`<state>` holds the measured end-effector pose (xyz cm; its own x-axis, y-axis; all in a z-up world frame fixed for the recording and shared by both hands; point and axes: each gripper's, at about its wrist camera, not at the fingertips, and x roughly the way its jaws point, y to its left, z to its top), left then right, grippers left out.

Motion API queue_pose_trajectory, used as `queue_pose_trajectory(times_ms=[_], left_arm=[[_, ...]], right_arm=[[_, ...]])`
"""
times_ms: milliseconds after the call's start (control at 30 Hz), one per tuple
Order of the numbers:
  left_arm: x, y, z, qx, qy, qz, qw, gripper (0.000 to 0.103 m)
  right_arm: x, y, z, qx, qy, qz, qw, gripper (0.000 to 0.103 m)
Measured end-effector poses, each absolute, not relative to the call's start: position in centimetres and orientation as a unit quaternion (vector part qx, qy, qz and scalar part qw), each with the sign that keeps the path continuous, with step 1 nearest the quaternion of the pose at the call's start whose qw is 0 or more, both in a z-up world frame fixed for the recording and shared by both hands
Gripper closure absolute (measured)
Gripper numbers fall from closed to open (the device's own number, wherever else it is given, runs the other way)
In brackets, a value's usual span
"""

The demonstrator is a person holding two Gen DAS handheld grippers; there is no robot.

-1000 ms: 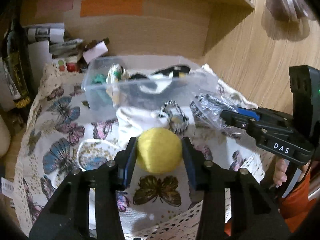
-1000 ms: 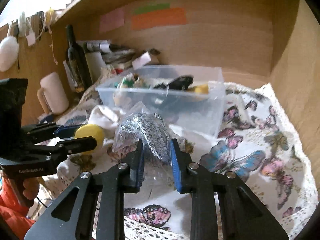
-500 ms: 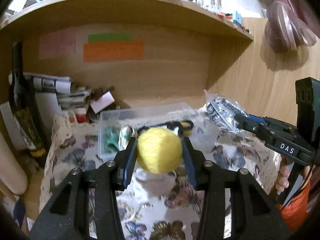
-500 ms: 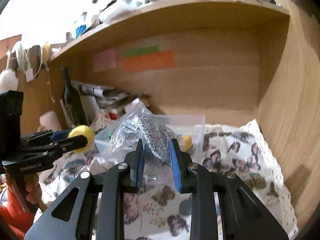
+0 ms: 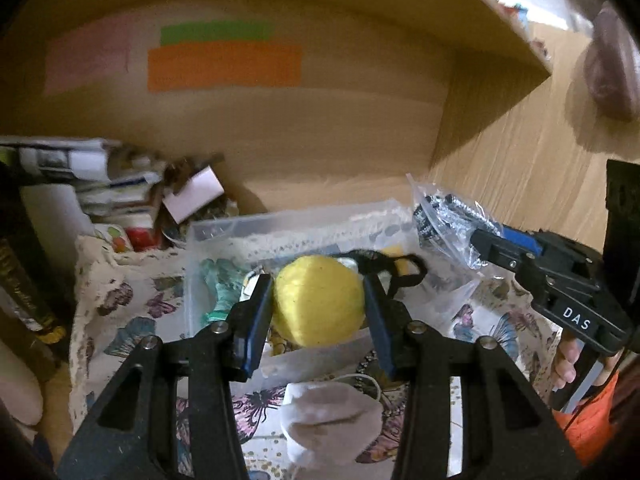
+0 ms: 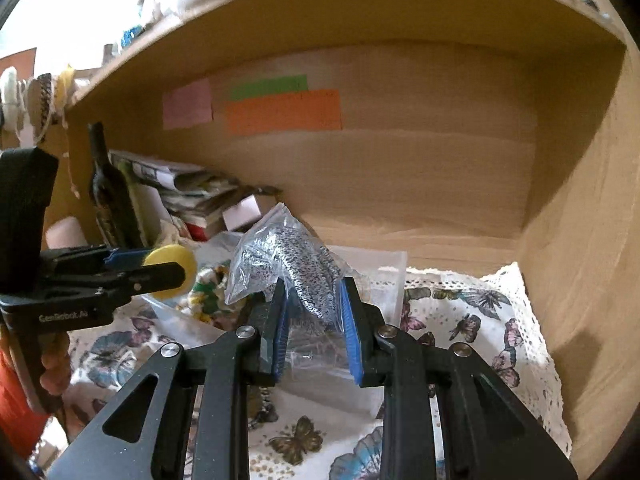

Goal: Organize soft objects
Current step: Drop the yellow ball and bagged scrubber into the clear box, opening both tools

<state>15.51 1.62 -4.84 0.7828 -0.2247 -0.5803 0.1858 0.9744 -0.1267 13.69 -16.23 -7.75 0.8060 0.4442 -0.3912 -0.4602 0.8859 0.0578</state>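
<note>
A butterfly-print cloth [image 6: 472,320] is covering the desk surface inside a wooden alcove [image 6: 420,168], and coloured paper notes [image 6: 284,110] are sticking to its back wall. On the cloth, toward the far side, a clear plastic bin [image 5: 224,236] is sitting with its top open. Inside it, a teal fabric piece [image 5: 222,288] is lying at the left, a black strap [image 5: 400,266] is looping across the right part, and a small yellow item [image 5: 394,250] is showing just behind that strap; the rest of the contents are too blurred to tell. To the left of the bin, a dark bottle [image 6: 108,188] is standing upright beside a stack of papers [image 6: 192,192].

Near the camera in the left wrist view, a white pouch [image 5: 328,420] is lying on the cloth, just in front of the bin's near wall.

The left gripper [image 5: 318,312] is hovering over the bin's near edge, its jaws spread about a ball's width and pressing on both sides of a yellow ball [image 5: 318,306], which is being held in the air above the bin. In the right wrist view the same ball [image 6: 172,266] is showing at the left, above the bin.

The right gripper [image 6: 314,324] is hanging to the right of the left one, over the bin's right side, with its jaws drawn close together and pinching a clear bag [image 6: 288,268] of black-and-white speckled material. The bag is sticking up above the fingers.
</note>
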Motion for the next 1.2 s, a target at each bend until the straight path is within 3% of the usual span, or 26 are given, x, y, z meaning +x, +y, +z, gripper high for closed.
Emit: queue_pose_trajectory(times_ms=[267,600,767,967,1200], left_arm=[[19.1,0.6,-7.6,-0.014,0.373,-0.110,0.921,0.059],[19.8,0.1,-8.4,0.001,0.372,-0.088,0.924,0.056],[19.0,0.2,-7.6,0.004,0.352,-0.084,0.932,0.037],[16.6,0.6,-5.5,-0.006,0.318,-0.080,0.945,0.026],[12.7,1.2,-3.0,-0.008,0.268,-0.071,0.961,0.012]], right_arm=[[16.3,-14.9,-10.2,-0.042,0.250,0.228,0.940,0.081],[16.7,-14.4,-11.1,-0.056,0.264,0.228,0.935,0.074],[16.2,-14.8,-10.7,-0.048,0.254,0.225,0.939,0.056],[14.2,-15.5,-9.1,-0.040,0.220,0.225,0.948,0.035],[11.1,-15.7,-7.4,-0.042,0.176,0.234,0.955,0.022]])
